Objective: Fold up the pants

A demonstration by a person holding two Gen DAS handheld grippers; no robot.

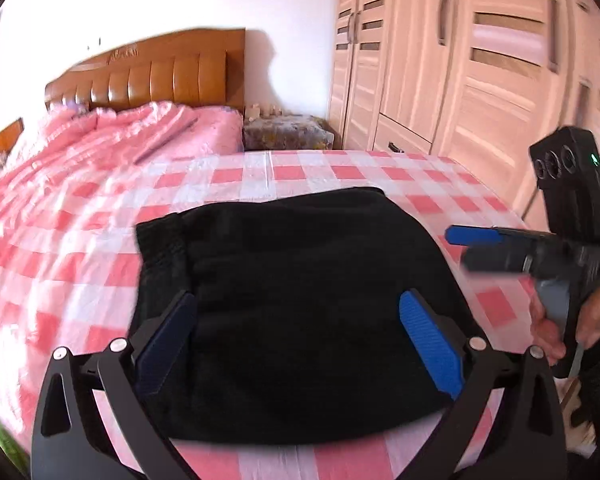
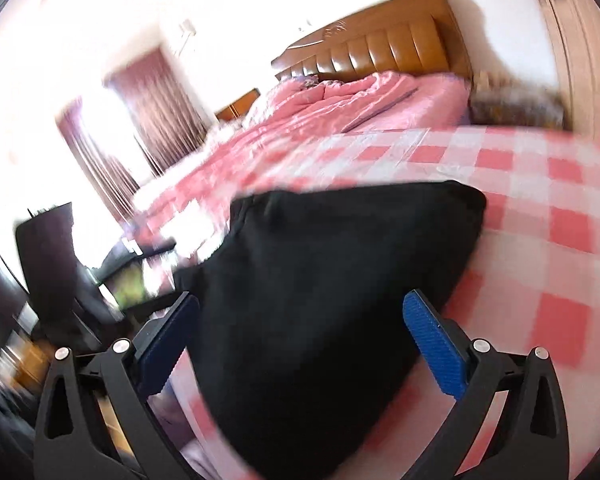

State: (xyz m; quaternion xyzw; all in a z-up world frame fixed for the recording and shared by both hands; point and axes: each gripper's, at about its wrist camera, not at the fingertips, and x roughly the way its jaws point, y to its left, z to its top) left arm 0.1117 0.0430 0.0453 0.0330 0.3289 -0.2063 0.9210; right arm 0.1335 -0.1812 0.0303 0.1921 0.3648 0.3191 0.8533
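The black pants [image 1: 300, 280] lie folded into a compact bundle on the pink-and-white checked bedsheet [image 1: 320, 172]; they also show in the right wrist view [image 2: 320, 300]. My left gripper [image 1: 298, 312] is open and empty, hovering above the near part of the bundle. My right gripper [image 2: 300, 316] is open and empty above the bundle's near end; from the left wrist view it [image 1: 466, 248] sits at the bundle's right edge, held by a hand.
A pink quilt [image 1: 100, 140] is heaped toward the brown headboard [image 1: 152, 76]. A nightstand [image 1: 288, 132] and a wardrobe [image 1: 460, 60] stand to the right. Curtains [image 2: 140, 120] and dark furniture [image 2: 52, 260] are on the left in the right wrist view.
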